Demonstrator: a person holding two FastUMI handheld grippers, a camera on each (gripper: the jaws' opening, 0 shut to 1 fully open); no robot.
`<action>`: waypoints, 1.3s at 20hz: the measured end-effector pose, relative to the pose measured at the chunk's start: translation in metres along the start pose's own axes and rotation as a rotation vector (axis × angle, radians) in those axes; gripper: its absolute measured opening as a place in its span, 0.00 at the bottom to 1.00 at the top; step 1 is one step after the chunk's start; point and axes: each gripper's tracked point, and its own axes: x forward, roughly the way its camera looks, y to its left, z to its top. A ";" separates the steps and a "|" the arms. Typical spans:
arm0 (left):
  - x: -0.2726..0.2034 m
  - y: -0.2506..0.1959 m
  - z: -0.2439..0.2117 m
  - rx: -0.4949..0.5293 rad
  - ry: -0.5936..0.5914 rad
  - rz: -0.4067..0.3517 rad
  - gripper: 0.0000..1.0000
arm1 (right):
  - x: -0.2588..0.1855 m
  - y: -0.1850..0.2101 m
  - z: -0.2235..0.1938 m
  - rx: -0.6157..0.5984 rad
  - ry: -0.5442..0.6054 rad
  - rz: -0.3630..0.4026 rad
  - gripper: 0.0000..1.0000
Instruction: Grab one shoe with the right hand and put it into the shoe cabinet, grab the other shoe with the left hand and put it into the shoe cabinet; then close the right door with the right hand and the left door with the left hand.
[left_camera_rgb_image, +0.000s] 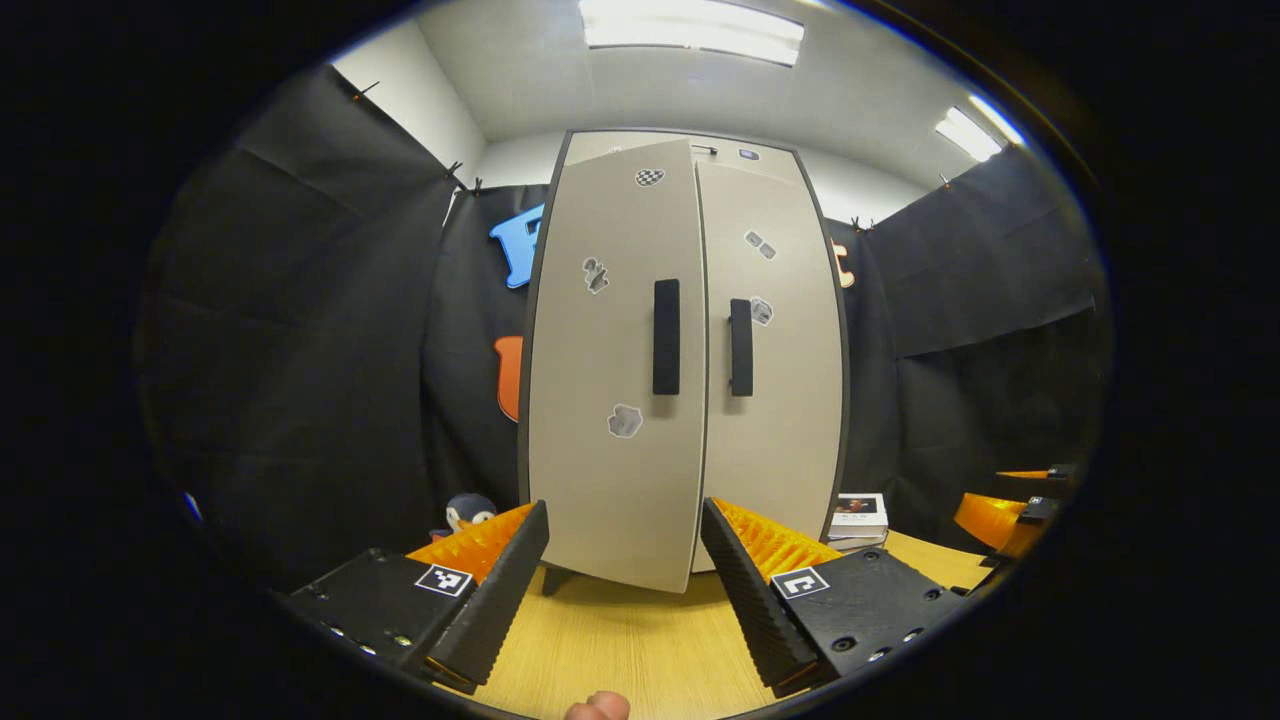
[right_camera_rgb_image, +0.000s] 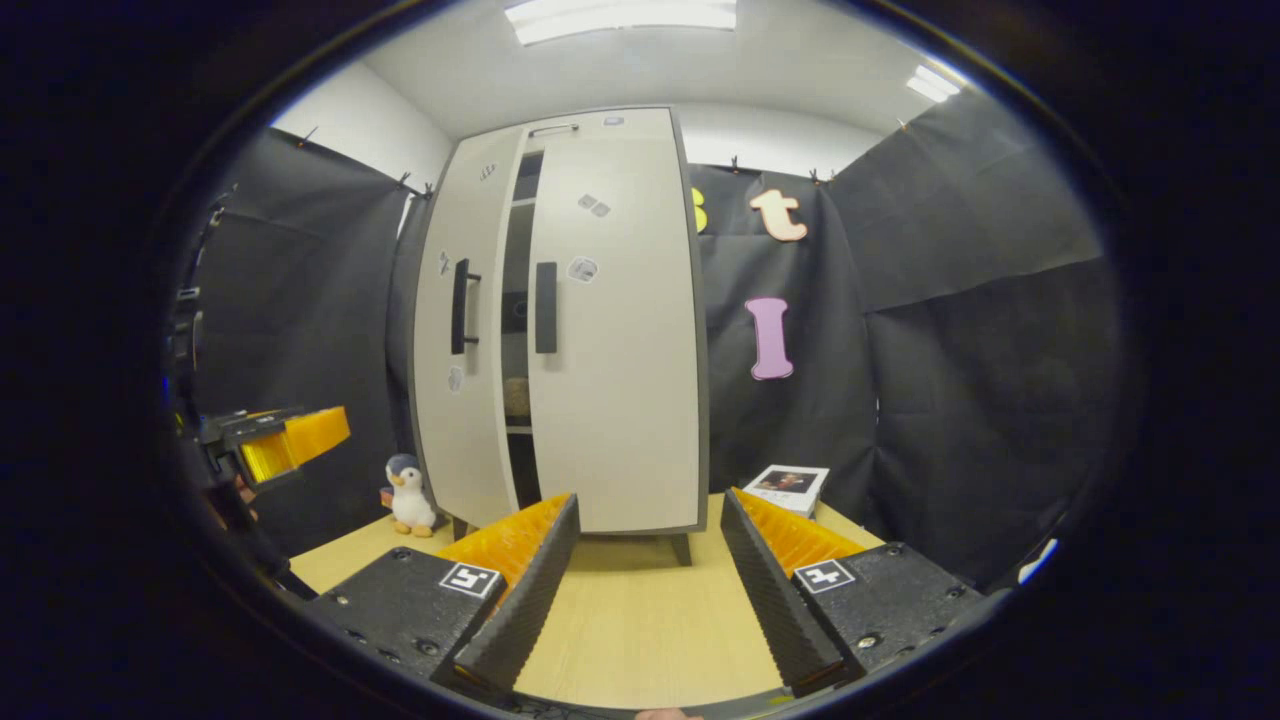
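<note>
The beige shoe cabinet stands on the wooden table straight ahead in the left gripper view. Its right door is flush; its left door stands slightly ajar toward me. My left gripper is open and holds nothing, just short of the left door's lower edge. In the right gripper view the cabinet is seen from the right, with a narrow gap between the doors. Something pale lies on a shelf inside. My right gripper is open and holds nothing, back from the right door.
A toy penguin stands left of the cabinet and a small stack of books lies to its right. The other gripper shows at the left edge of the right gripper view and at the right edge of the left gripper view.
</note>
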 end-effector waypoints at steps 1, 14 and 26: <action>-0.003 -0.002 -0.003 -0.012 0.003 0.000 0.93 | -0.001 0.001 0.000 0.000 0.001 0.003 0.92; -0.028 -0.003 0.004 -0.003 -0.048 0.020 0.93 | -0.005 0.018 0.007 0.008 -0.014 0.026 0.92; -0.030 -0.006 0.003 -0.004 -0.040 0.013 0.93 | -0.009 0.016 0.008 0.020 -0.018 0.024 0.88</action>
